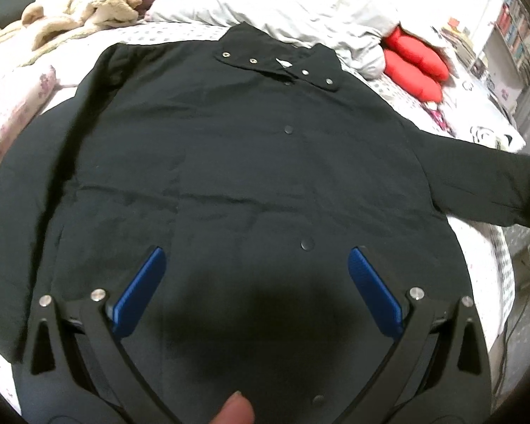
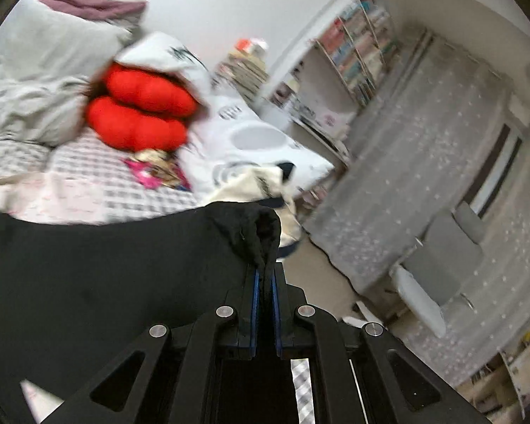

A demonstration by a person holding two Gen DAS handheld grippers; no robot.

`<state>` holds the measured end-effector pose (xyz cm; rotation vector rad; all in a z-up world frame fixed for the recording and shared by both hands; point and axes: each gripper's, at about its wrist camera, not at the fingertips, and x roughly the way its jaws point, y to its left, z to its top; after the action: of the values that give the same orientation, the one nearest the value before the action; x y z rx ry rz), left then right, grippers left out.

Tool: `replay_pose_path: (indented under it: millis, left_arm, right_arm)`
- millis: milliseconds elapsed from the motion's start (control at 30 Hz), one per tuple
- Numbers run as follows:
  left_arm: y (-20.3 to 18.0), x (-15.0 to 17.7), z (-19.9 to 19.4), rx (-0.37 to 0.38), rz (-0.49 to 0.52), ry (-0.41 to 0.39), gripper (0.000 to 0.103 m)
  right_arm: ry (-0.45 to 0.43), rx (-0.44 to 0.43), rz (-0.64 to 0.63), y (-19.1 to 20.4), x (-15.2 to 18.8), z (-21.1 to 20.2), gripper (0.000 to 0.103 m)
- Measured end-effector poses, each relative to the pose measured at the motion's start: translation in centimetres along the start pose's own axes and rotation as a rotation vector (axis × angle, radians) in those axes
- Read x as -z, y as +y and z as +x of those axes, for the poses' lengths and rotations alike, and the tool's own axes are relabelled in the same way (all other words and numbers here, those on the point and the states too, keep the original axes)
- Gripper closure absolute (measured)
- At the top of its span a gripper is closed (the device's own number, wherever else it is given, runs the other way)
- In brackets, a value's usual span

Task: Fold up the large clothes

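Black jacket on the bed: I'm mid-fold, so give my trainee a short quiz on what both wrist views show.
1. True or false: the left gripper is clamped on the black jacket.
2. Which part of the jacket does the right gripper hold?
A. the collar
B. the cuff end of a sleeve
C. the bottom hem
3. Fill in: the cushion beyond the jacket's collar is coloured ____.

Key:
1. False. Its jaws stand wide apart above the jacket's front.
2. B. The jaws are shut on the sleeve cuff, raised off the bed.
3. Red.
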<state>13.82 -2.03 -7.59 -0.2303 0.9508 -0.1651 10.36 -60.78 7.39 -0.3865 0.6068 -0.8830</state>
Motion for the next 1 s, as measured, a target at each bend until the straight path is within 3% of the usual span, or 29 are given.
replay_pose_path:
  millis: [167, 233, 300, 333, 367, 400, 500, 600, 667, 767, 867, 1000]
  left_arm:
    - [0.5, 0.1, 0.5, -0.021, -0.002, -0.024, 0.001]
    - [0.7, 0.0, 0.6, -0.030, 0.003, -0.029, 0.001]
    - [0.8, -0.1, 0.7, -0.042, 0.009, -0.026, 0.001]
    - [0.8, -0.1, 0.8, -0.046, 0.011, -0.025, 0.001]
    - [0.9, -0.1, 0.8, -0.052, 0.012, -0.025, 0.001]
    - [0.9, -0.1, 0.9, -0.059, 0.013, -0.023, 0.001]
    - [0.7, -0.1, 1.0, -0.069, 0.035, -0.024, 0.001]
    - [0.4, 0.0, 1.0, -0.067, 0.066, -0.012, 0.001]
    - [0.5, -0.1, 1.1, -0.042, 0.058, 0.019, 0.001]
    - [1.0, -0.1, 0.8, -0.033, 0.048, 0.026, 0.001]
    - [2.1, -0.3, 0.5, -0.058, 0.034, 0.037, 0.001]
    - [5.0, -0.4, -0.9, -0.099, 0.013, 0.021, 0.001]
  right_arm:
    - [0.088, 0.036, -0.033, 1.0, 1.3, 6.9, 0.096]
    - [0.128, 0.069, -0.076, 1.7, 2.5, 9.4, 0.091]
    - [0.203, 0.138, -0.087, 1.9, 3.8, 11.4, 0.081]
    - [0.252, 0.159, -0.049, 1.4, 4.6, 12.1, 0.060]
    - [0.280, 0.102, 0.030, 0.7, 4.9, 12.5, 0.037]
    - [0.282, 0.056, 0.087, 0.2, 5.0, 12.4, 0.033]
    - [0.249, -0.033, 0.186, -0.8, 4.6, 10.7, 0.033]
    - [0.209, -0.204, 0.194, 0.3, 3.9, 8.1, 0.027]
    - [0.212, -0.358, 0.237, 1.5, 4.0, 7.3, 0.021]
    - [0.324, -0.666, 0.352, 4.3, 5.9, 7.2, 0.020]
    - [0.451, -0.736, 0.401, 6.8, 7.5, 6.5, 0.020]
    - [0.431, -0.806, 0.442, 7.4, 6.9, 1.6, 0.020]
